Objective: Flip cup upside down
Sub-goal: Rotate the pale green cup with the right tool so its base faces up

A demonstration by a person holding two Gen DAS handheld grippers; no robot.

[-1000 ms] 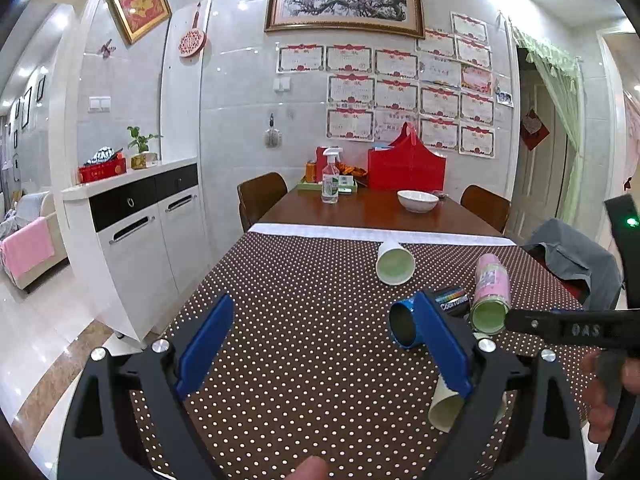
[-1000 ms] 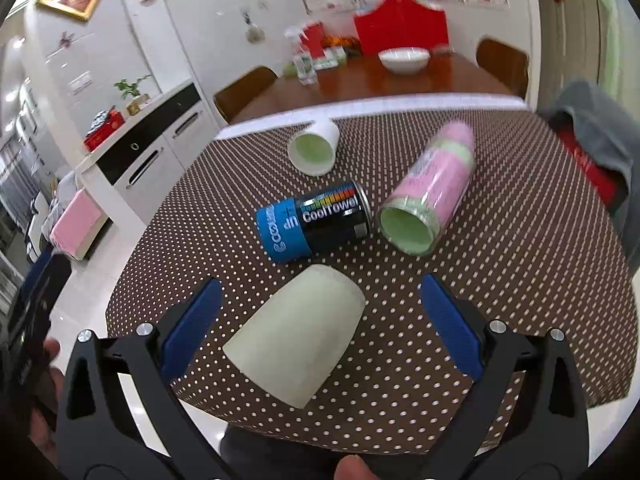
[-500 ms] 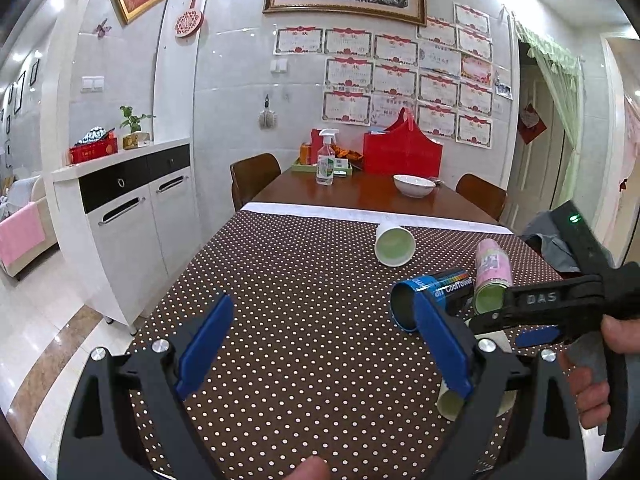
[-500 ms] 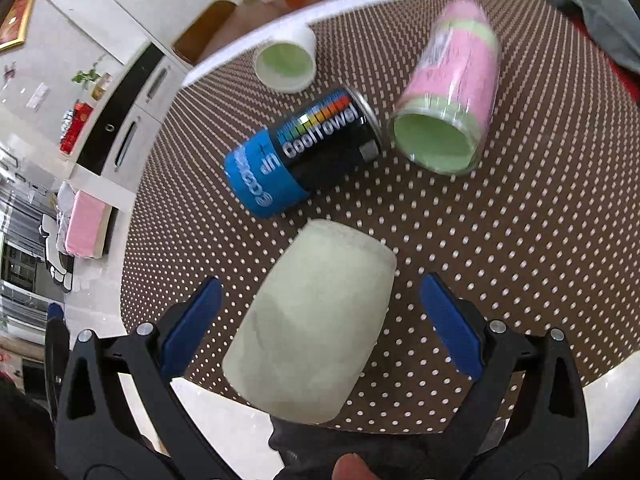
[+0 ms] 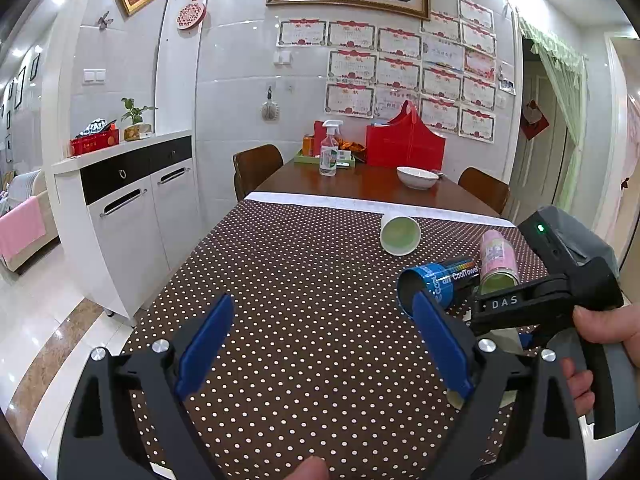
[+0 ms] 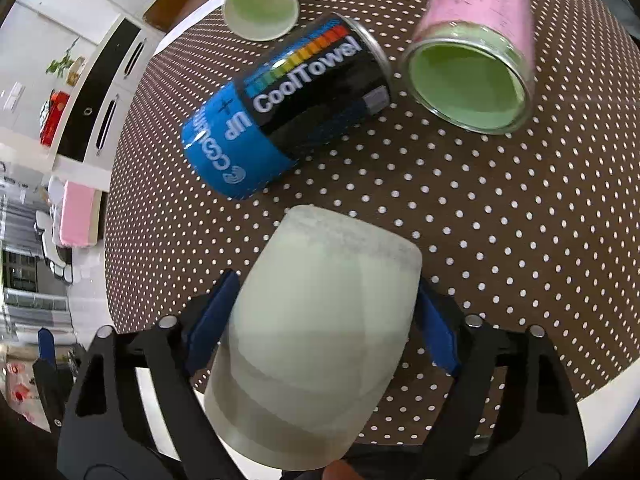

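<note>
A pale green frosted cup point(image 6: 320, 320) lies on its side at the near edge of the dotted tablecloth, its base pointing away from me. My right gripper point(image 6: 324, 312) has its blue pads against both sides of the cup. In the left wrist view the cup is mostly hidden behind the left finger and the right gripper body point(image 5: 560, 292). My left gripper point(image 5: 320, 344) is open and empty above the cloth, left of the cups.
A blue and black CoolTowel cup point(image 6: 288, 112), a pink cup point(image 6: 476, 52) and a white cup point(image 6: 260, 4) lie on their sides beyond. The brown dotted tablecloth point(image 5: 300, 280) covers the near table. A bowl point(image 5: 417, 177), spray bottle point(image 5: 329, 152) and red bag point(image 5: 404, 144) stand farther back.
My right gripper moved down and forward over the pale green cup and its fingers closed in onto its sides. The left gripper stayed nearly still and open.
</note>
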